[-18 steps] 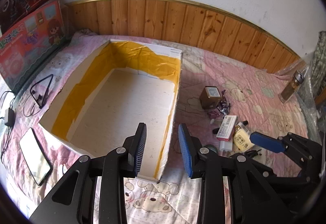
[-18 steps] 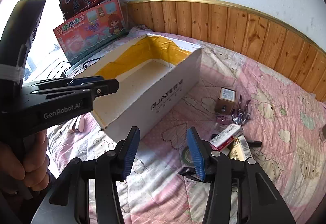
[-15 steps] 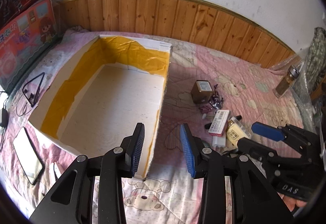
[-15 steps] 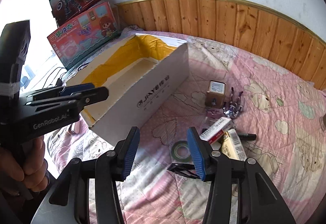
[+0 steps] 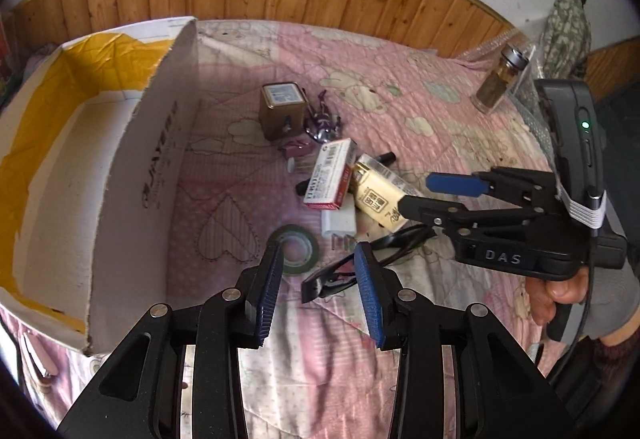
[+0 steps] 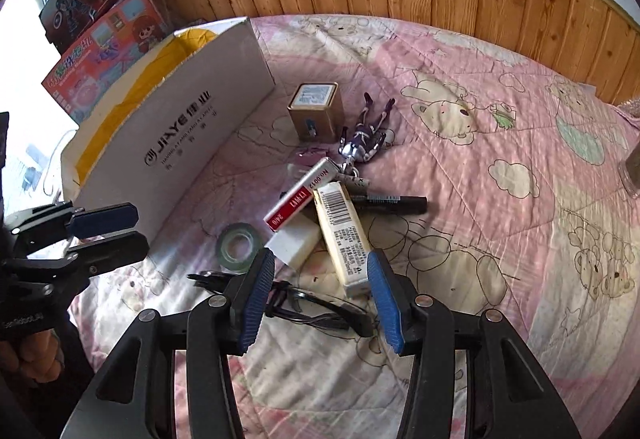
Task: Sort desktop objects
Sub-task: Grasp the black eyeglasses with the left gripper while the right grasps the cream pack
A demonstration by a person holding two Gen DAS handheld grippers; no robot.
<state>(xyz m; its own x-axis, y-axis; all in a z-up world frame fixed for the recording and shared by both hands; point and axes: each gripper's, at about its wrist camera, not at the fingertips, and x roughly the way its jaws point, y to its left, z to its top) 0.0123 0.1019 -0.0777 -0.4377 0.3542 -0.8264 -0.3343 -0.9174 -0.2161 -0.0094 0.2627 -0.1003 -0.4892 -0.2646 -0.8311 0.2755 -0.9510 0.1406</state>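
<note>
Both claws are open and empty: the left claw (image 5: 316, 293) hangs over the tape (image 5: 297, 248) and the right claw (image 6: 318, 297) over the glasses (image 6: 316, 309), with the whole pile on the bed beside the box (image 6: 192, 127). The glasses' thin arms could snag or drag the stacked cartons along. Readable: "JIAYE" on the box, "No.0012" on the red carton (image 6: 302, 195), "DAS" and "GenRobot.AI" on the tools.

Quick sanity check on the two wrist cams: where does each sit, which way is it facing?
Left wrist: on the left hand-held gripper, angled down at the quilt clutter beside the cardboard box; right hand-held gripper and hand show.
Right wrist: on the right hand-held gripper, angled down over the glasses; left hand-held gripper at left.
Shared: box, tape roll, brown tin.
</note>
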